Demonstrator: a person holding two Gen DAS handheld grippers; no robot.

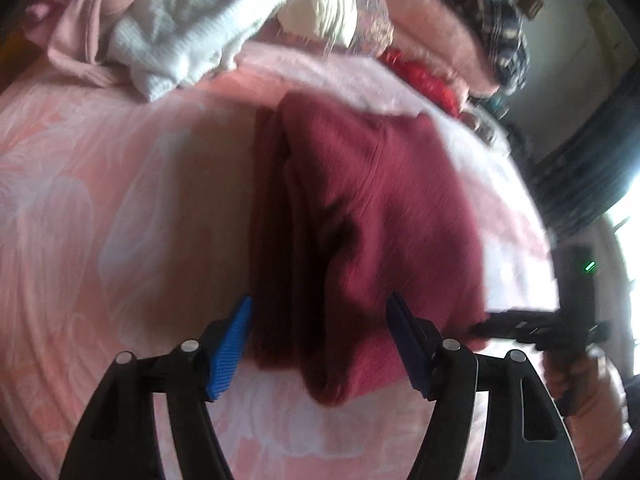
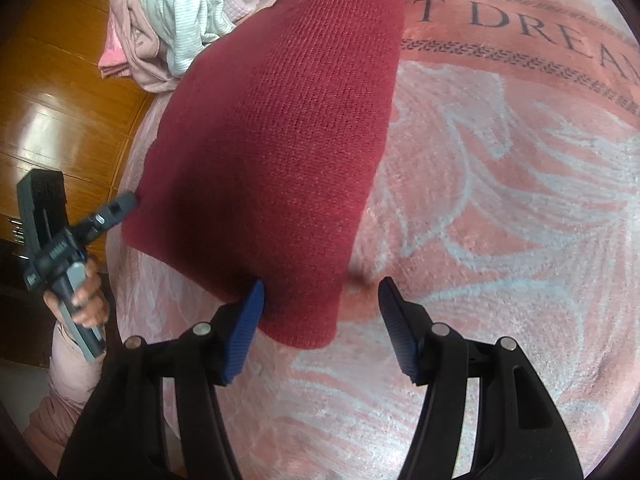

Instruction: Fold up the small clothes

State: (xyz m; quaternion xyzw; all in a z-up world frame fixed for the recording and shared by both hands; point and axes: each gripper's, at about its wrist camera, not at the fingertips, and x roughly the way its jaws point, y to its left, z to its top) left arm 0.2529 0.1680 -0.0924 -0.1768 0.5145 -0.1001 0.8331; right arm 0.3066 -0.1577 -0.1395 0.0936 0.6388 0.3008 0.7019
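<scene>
Both tools (image 1: 320, 344) (image 2: 320, 332) gape over folded maroon knit (image 1: 360, 208) on pink blanket (image 1: 100, 200).

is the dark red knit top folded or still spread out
Folded: the dark red knit top lies on the bed as a compact panel, stacked layers along its left edge.

My left wrist view is smeared, so I can't read the folds of the maroon knit (image 1: 360, 208). In my right wrist view its far end runs off the top edge, and the bedspread lettering (image 2: 520, 24) is cut short.
</scene>
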